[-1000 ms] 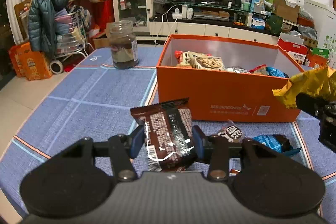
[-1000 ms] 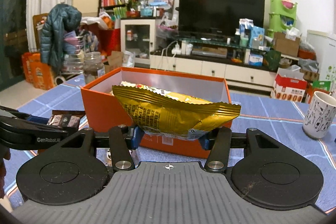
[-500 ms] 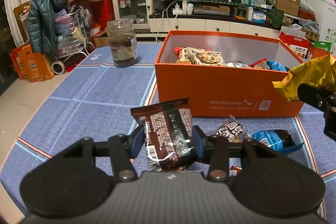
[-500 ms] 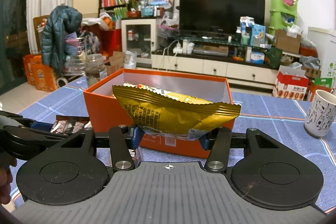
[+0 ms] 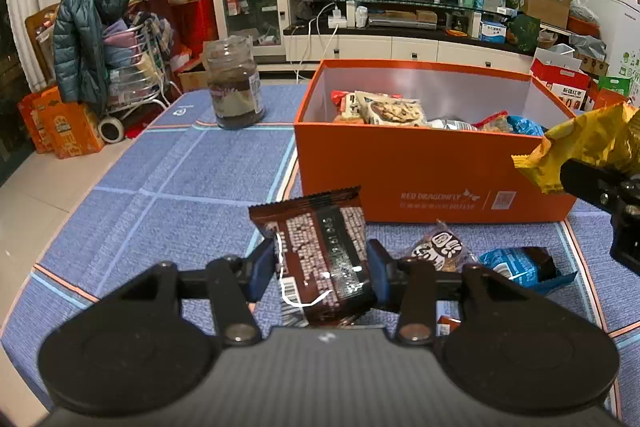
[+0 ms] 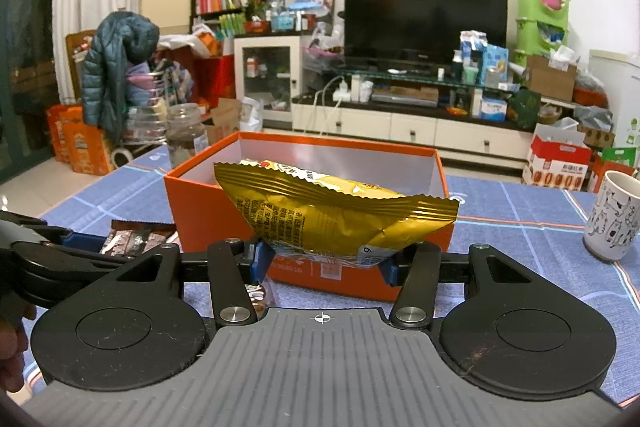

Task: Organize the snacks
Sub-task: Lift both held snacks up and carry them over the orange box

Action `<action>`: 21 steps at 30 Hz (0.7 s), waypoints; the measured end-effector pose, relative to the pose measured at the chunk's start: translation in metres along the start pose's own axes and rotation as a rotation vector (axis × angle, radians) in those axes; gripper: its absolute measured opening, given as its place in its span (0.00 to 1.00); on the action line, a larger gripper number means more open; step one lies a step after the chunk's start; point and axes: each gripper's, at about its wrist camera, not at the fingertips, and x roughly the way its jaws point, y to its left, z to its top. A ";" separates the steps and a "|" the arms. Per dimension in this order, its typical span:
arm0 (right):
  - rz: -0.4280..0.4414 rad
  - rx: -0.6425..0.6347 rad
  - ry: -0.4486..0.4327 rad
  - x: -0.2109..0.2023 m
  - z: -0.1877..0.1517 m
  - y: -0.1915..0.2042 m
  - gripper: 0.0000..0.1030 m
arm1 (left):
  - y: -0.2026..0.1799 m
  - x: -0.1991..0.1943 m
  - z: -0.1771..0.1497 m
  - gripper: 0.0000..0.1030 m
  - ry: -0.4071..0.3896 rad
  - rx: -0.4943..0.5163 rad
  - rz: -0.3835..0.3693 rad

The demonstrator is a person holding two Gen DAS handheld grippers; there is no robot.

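— What do I have in the tongs?

— My left gripper (image 5: 321, 263) is clamped on a brown packet (image 5: 318, 255), blue pads pressing both its sides, and I hold it above the cloth (image 5: 160, 179) just in front of the orange box (image 5: 432, 175). My right gripper (image 6: 325, 259) is clenched on a gold bag (image 6: 332, 215), raised before the box's near wall.

— And around them?

— The box is open, with several snacks lying inside. Two small packets, a black-and-white one (image 5: 438, 251) and a blue one (image 5: 516, 267), lie on the cloth beside the box's front. A jar (image 5: 234, 87) stands off to the box's left, a mug (image 6: 610, 215) well apart on the right.
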 end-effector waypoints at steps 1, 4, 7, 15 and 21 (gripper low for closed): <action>0.002 0.000 -0.001 -0.001 0.000 -0.001 0.36 | 0.000 0.000 0.000 0.43 0.000 -0.001 0.000; 0.004 0.002 -0.003 -0.002 0.002 -0.001 0.36 | -0.001 -0.001 0.001 0.43 -0.001 -0.001 -0.003; 0.007 0.003 -0.007 -0.003 0.003 0.000 0.36 | -0.002 -0.002 0.002 0.43 -0.003 0.006 -0.006; 0.014 0.003 -0.003 -0.003 0.005 0.003 0.36 | -0.002 -0.004 0.003 0.43 -0.007 0.008 -0.011; 0.024 0.003 0.008 -0.001 0.007 0.008 0.36 | -0.002 -0.005 0.004 0.43 -0.006 0.008 -0.010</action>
